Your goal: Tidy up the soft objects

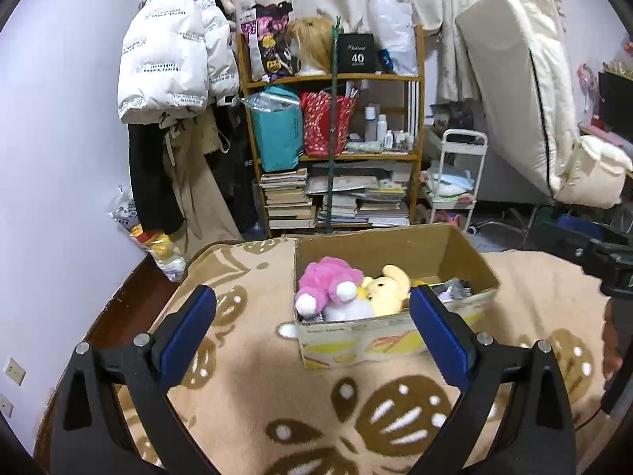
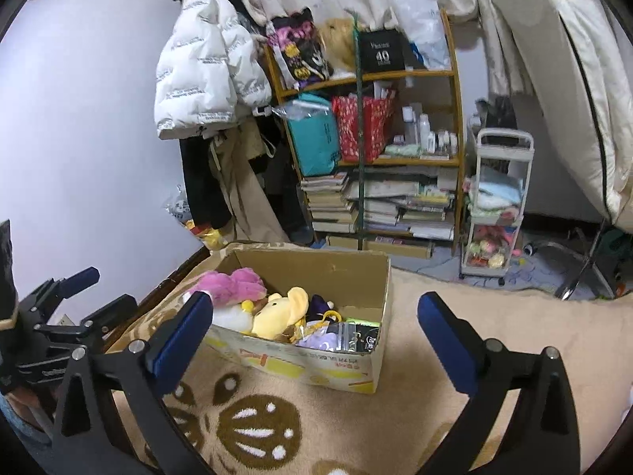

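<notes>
Black-framed, blue-padded left gripper (image 1: 312, 308) hovers above the bed, jaws spread wide, nothing between them. Right gripper (image 2: 314, 316) the same: wide open, empty. Each sits back from the box, no contact with anything.

Beneath both: beige fleece blanket with brown leaf pattern (image 1: 253, 403), soft and likely to give under pressure.

Just ahead: open brown cardboard box with yellow print on its front (image 1: 356, 340), resting on the blanket. Inside, at its left end, pink plush toy with white paws (image 1: 328, 281) lies on top of a white plush (image 1: 350, 310). Touching it to the right, pale yellow plush toy (image 1: 385, 287). Further right, from the right wrist view, a dark purple item (image 2: 319, 304) and clear packets (image 2: 348, 336); details too small to read.

Beyond the bed: wooden bookshelf (image 1: 417, 118) stacked with books and bags, white puffer jacket (image 1: 166, 59) hanging at left, white trolley (image 1: 463, 166) at right.

Judgement: sorting appears under way, soft toys already gathered in the box; no loose toy visible on the blanket. If the pink plush is next, approach from above, jaws straddling its body, not a paw. Close gently: plush compresses and can slip. Keep fingertips clear of the box wall so the light carton does not drag.
</notes>
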The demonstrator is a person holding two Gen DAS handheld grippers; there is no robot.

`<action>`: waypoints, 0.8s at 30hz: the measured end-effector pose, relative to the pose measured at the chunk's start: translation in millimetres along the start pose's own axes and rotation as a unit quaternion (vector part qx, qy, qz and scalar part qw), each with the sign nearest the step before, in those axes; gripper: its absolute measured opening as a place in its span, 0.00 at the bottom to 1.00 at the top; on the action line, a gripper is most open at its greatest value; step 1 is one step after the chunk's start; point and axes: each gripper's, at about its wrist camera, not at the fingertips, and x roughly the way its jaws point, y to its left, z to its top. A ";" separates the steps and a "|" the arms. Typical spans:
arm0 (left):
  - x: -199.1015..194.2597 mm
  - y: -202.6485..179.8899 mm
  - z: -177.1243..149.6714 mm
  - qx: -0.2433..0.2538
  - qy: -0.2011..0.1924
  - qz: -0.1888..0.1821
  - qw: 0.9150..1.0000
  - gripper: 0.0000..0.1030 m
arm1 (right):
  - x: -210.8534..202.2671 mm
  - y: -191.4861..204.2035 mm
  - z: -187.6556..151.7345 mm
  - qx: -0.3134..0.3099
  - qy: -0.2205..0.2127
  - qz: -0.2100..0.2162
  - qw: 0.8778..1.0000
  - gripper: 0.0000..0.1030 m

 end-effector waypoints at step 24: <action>-155.1 11.8 -40.5 -0.009 -0.109 0.036 0.993 0.94 | -134.1 36.7 -23.4 -0.012 -0.086 -0.021 0.996 1.00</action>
